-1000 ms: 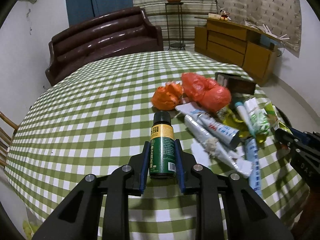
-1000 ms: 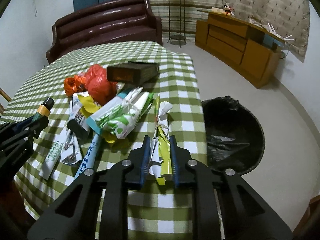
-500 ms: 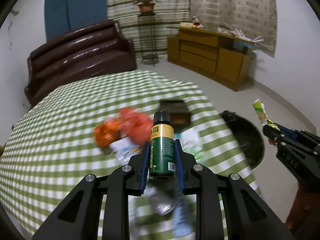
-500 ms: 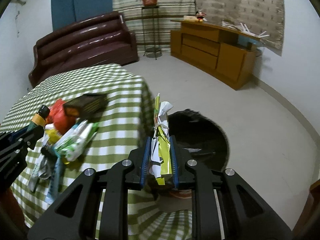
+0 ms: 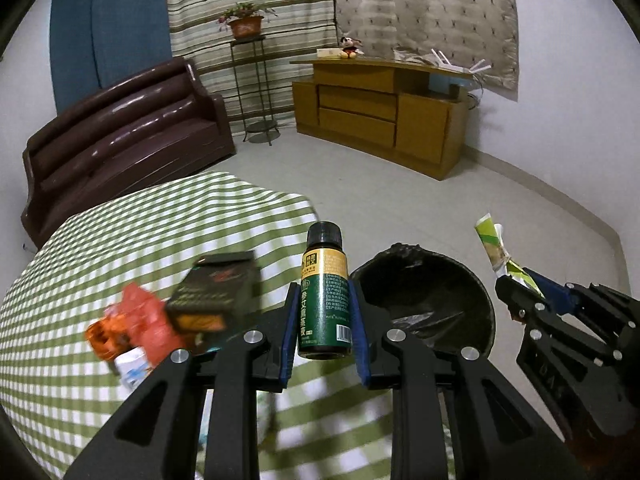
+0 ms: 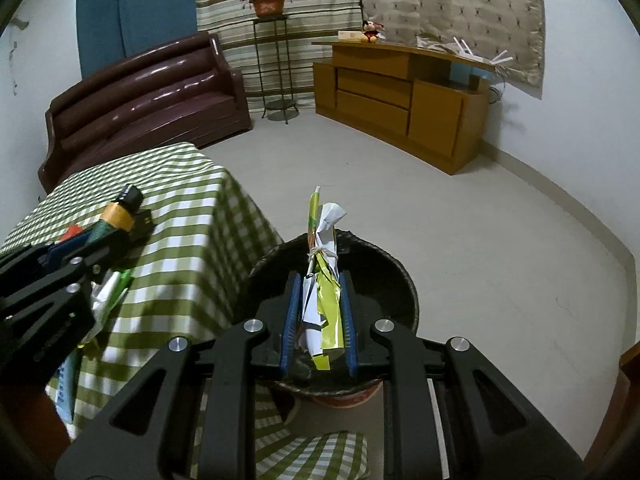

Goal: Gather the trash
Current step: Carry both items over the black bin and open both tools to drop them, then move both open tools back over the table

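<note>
My left gripper [image 5: 323, 300] is shut on a small green bottle [image 5: 323, 300] with a black cap and gold band, held upright over the table's right edge. Just right of it, on the floor, stands a bin lined with a black bag [image 5: 436, 304]. My right gripper [image 6: 319, 300] is shut on a tied bundle of white and yellow-green wrappers [image 6: 322, 296], which hangs above the same bin [image 6: 400, 292]. In the left wrist view the right gripper [image 5: 516, 280] shows at the right with the wrappers [image 5: 494, 246]. The left gripper [image 6: 108, 236] with the bottle [image 6: 120, 212] appears at the left of the right wrist view.
The green-checked table [image 5: 120, 232] carries a dark box [image 5: 216, 292], red and orange plastic bags [image 5: 132, 320] and other wrappers [image 6: 108, 292]. Beyond it stand a brown sofa [image 5: 120, 132], a plant stand [image 5: 252, 92] and a wooden cabinet [image 5: 380, 112]. Pale floor [image 6: 480, 220] surrounds the bin.
Both grippers have swung right from over the table's trash pile toward the bin. The wrappers now hang above the bin, and the bottle sits at the table's edge beside it.
</note>
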`<state>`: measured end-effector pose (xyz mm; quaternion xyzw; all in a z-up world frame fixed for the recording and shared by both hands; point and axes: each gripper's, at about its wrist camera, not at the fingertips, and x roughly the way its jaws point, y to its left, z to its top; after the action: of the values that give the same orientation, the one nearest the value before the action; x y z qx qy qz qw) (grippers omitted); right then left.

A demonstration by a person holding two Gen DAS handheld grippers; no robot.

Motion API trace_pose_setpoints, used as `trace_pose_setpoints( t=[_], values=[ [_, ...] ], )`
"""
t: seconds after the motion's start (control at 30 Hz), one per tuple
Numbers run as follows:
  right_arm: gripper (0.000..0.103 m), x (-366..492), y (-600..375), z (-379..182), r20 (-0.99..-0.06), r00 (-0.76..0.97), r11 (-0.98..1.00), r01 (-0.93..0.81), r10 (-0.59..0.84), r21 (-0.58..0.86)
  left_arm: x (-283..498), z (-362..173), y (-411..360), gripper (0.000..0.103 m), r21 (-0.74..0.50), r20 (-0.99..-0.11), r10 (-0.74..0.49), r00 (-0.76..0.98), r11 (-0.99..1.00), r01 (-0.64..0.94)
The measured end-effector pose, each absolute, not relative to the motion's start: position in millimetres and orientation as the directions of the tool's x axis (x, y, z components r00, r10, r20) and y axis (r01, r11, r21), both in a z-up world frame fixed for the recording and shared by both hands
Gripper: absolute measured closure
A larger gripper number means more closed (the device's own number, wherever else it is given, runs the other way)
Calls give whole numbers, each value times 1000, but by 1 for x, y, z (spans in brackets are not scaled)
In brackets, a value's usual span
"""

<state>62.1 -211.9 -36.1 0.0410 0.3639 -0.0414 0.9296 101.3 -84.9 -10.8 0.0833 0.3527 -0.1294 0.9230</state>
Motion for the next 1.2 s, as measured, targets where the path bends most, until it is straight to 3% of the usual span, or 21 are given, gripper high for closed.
trace_pose_setpoints(
  t=[0.57,0.6,0.67,0.7,0.83,1.2],
  values=[
    [83,91,-244,-61,-701,711,987,145,-50,76,133,-43,-138,77,95,-724,-162,670,939,330],
    [83,92,-245,-62,-703,710,987,143,-46,79,135,-45,-140,75,102,-726,-154,670,939,327],
    [79,94,-248,-64,-702,711,985,145,-42,89,137,-46,-142,52,106,-728,-146,670,941,320],
    [76,95,-250,-65,-702,711,985,149,-42,92,138,-47,-142,48,106,-727,-143,671,943,315],
    [72,97,-254,-67,-705,707,982,165,-49,97,138,-46,-144,41,111,-729,-139,670,942,317],
    [65,82,-250,-55,-695,715,979,188,-80,81,122,-34,-125,41,91,-726,-140,674,951,296]
  ],
)
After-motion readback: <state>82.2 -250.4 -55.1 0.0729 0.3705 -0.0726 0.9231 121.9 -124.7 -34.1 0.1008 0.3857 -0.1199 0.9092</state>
